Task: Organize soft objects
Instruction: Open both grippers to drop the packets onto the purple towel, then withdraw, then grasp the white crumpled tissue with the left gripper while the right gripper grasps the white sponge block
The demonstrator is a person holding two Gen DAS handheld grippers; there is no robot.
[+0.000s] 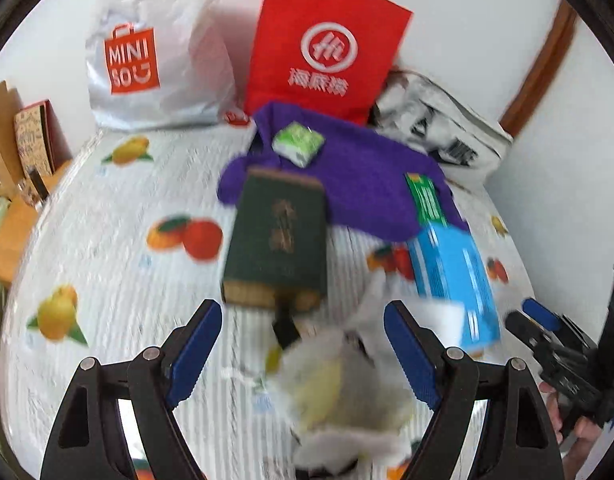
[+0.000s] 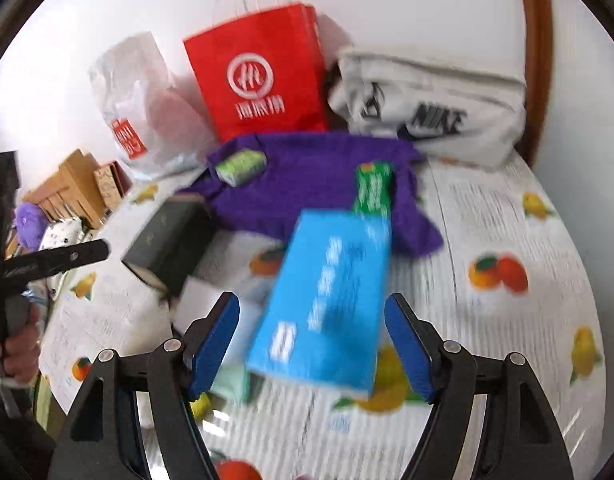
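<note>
A purple cloth [image 1: 359, 184] lies on the fruit-print sheet [image 1: 119, 248]; it also shows in the right wrist view [image 2: 307, 184]. On it sit a small green tissue pack [image 1: 298, 145] and a green box [image 1: 425, 198]. A dark green box [image 1: 277, 240] and a blue box [image 1: 453, 276] lie in front. My left gripper [image 1: 303, 344] is open above a crumpled white and yellowish soft thing [image 1: 339, 392]. My right gripper [image 2: 312, 336] is open, with the blue box [image 2: 327, 292] between its fingers, apart from them.
A white MINISO bag [image 1: 147, 60], a red paper bag [image 1: 323, 48] and a white Nike bag [image 2: 435, 112] stand along the wall. Cardboard boxes [image 2: 75, 184] and a purple fluffy thing [image 2: 29, 220] sit at the left. The right gripper shows at the left wrist view's right edge [image 1: 547, 336].
</note>
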